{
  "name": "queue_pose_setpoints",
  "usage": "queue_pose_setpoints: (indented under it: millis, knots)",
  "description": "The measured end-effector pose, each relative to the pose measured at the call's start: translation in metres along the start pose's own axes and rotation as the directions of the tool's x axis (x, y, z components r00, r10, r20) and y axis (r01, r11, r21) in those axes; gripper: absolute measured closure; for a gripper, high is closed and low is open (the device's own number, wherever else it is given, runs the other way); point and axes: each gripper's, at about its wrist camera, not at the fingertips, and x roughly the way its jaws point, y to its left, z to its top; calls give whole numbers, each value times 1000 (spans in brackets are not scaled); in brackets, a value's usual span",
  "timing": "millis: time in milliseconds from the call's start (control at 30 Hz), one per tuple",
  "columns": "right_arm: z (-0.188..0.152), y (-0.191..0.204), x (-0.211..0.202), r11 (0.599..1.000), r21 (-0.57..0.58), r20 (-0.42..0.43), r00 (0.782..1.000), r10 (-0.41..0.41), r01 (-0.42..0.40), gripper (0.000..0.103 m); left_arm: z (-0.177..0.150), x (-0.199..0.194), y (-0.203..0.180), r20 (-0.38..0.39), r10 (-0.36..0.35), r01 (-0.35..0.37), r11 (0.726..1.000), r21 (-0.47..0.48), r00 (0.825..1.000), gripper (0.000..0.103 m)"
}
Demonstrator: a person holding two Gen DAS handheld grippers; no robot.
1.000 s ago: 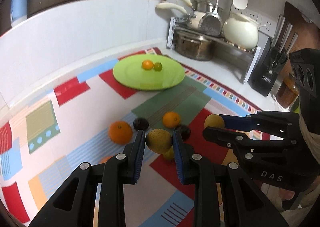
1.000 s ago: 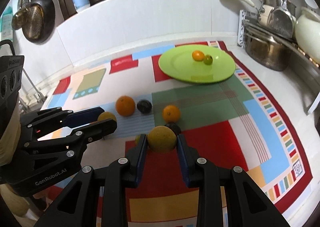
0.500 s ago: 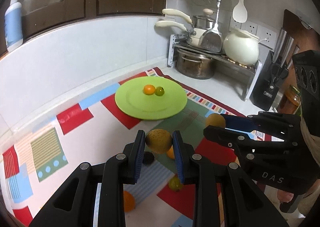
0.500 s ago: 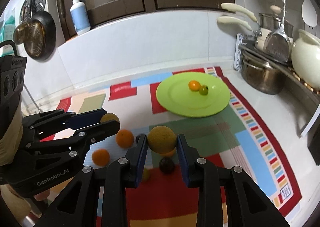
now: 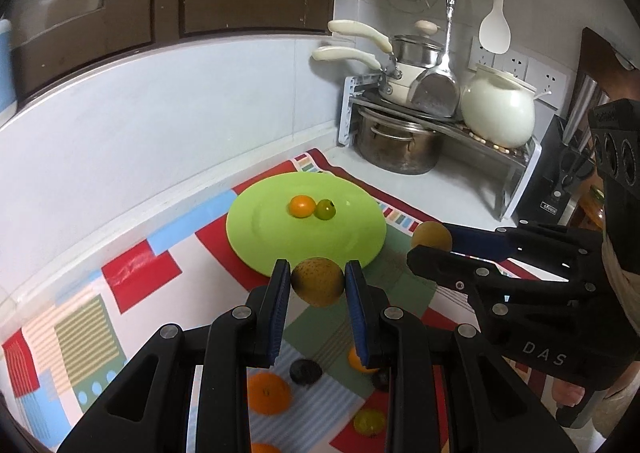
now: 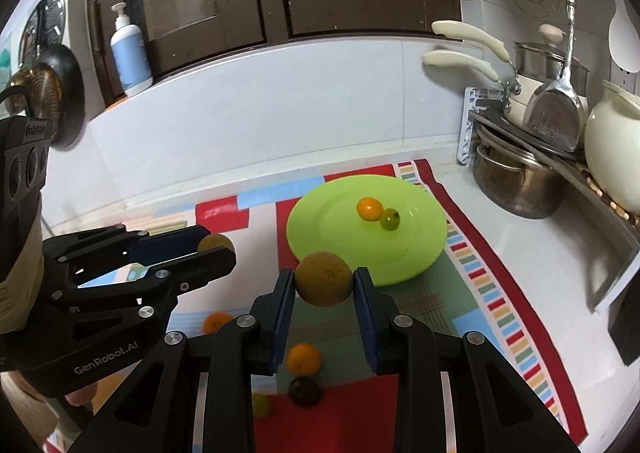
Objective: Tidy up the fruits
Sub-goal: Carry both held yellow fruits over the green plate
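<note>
Two yellow-brown fruits are off the bench, each pinched between a pair of jaws. The left gripper clamps the speckled fruit with its blue pads pressed on both flanks; the right gripper clamps the second speckled fruit in the same way. Both fruits hang above the patterned mat, just short of the near rim of the green plate, which lies on the mat toward the back edge of the bench. A small orange fruit and a small green fruit lie touching on the plate. On the mat below the grippers lie an orange, a dark plum and a small yellow-green fruit. A rack of pots stands at the back right corner
</note>
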Motion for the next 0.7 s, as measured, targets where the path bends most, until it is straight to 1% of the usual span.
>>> queue_pose_setpoints:
  millis: [367, 700]
  knots:
    - [22, -14, 33, 1000, 14, -23, 1000, -15, 15, 72, 26, 38, 14, -44, -13, 14, 1000, 15, 999, 75]
    - [33, -29, 81, 999, 37, -88, 996, -21, 24, 72, 38, 83, 28, -105, -9, 13, 999, 36, 994, 75]
